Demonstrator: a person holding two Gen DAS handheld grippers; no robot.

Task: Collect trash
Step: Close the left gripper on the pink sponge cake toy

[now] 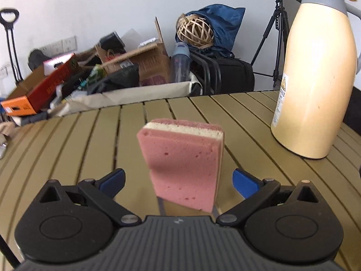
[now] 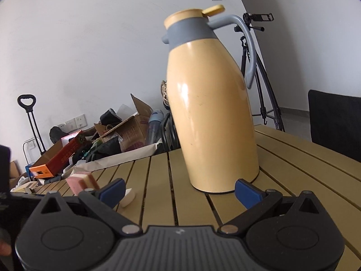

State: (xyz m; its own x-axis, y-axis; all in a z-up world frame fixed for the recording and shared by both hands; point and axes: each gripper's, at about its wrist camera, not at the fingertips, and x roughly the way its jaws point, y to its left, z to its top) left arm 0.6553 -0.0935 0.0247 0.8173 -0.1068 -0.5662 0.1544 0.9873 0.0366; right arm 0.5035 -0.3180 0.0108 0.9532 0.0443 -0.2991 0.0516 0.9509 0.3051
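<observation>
So there's a porous pink sponge with a cream middle layer (image 1: 180, 162) standing on end on the slatted tan counter (image 1: 67, 149), right between the wide-open blue pads of the left claw (image 1: 179, 180), touching neither. Right claw (image 2: 179, 190) gapes too, empty, facing a glossy cream thermos jug with grey collar (image 2: 212, 117).

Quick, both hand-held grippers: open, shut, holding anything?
Left hand-held gripper: open, the pink sponge between its fingers, not clamped.
Right hand-held gripper: open, holding nothing.
</observation>
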